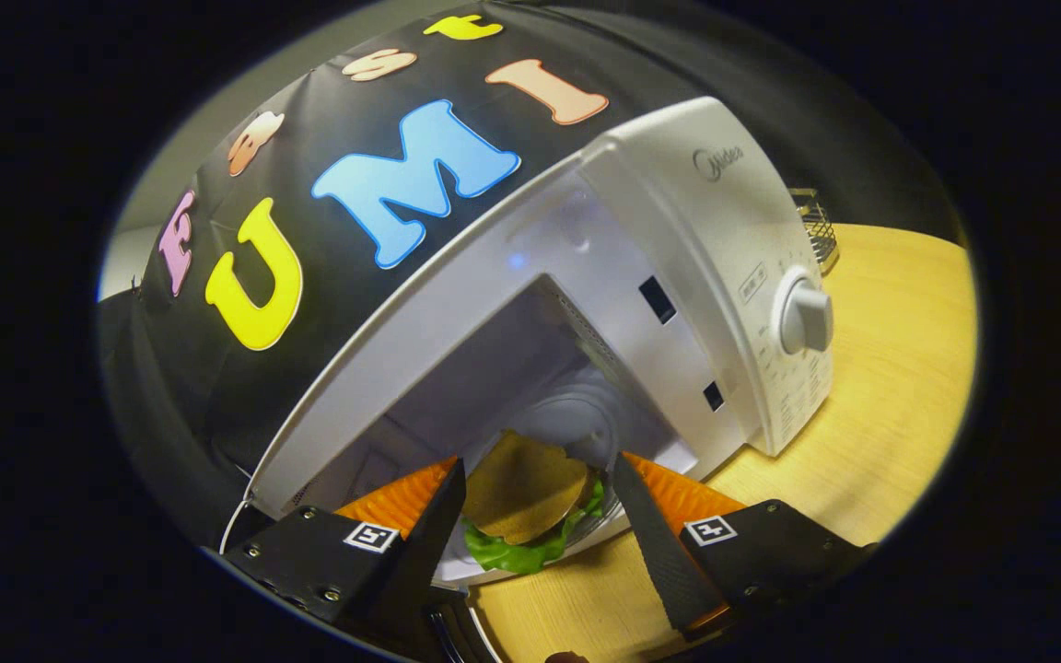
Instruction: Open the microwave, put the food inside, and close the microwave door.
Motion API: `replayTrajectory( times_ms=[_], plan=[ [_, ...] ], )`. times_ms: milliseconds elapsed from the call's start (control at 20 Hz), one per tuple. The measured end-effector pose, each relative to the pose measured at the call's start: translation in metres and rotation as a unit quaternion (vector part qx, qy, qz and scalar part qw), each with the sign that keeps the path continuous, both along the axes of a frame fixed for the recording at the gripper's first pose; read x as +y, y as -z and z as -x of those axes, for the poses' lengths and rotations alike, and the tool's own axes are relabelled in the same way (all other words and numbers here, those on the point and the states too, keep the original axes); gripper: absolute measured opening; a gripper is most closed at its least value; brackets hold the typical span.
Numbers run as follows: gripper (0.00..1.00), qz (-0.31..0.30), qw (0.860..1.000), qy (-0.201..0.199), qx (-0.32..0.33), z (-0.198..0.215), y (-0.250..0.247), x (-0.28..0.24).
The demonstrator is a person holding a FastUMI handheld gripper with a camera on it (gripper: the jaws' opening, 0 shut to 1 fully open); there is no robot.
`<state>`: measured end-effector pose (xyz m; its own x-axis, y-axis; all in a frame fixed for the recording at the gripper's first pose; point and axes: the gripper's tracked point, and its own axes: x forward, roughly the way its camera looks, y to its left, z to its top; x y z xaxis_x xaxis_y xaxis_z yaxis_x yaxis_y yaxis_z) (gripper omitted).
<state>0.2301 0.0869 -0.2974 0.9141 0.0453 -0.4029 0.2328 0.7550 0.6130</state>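
Observation:
A white microwave (724, 230) stands on the wooden table (890, 387) with its cavity (484, 378) open toward me. A glass turntable (577, 414) shows on the cavity floor. A burger (521, 497), tan bun over green lettuce, sits between my fingers at the mouth of the cavity, over the white front sill. My gripper (538, 459) is shut on the burger, with one finger against each side of it. The door is hidden from me.
The control panel with a round knob (807, 318) is to the right of the opening. A wire basket (816, 230) stands behind the microwave on the right. Bare wooden tabletop stretches right of the microwave and under my right finger.

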Motion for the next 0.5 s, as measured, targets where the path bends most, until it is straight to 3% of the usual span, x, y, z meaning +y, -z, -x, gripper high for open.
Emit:
replayTrajectory(
  times_ms=[300,500],
  plan=[
    [0.97,0.032,0.999,-0.041,-0.012,0.054,-0.052,-0.018],
    [0.97,0.06,0.997,-0.047,-0.033,0.095,-0.092,-0.043]
  ],
)
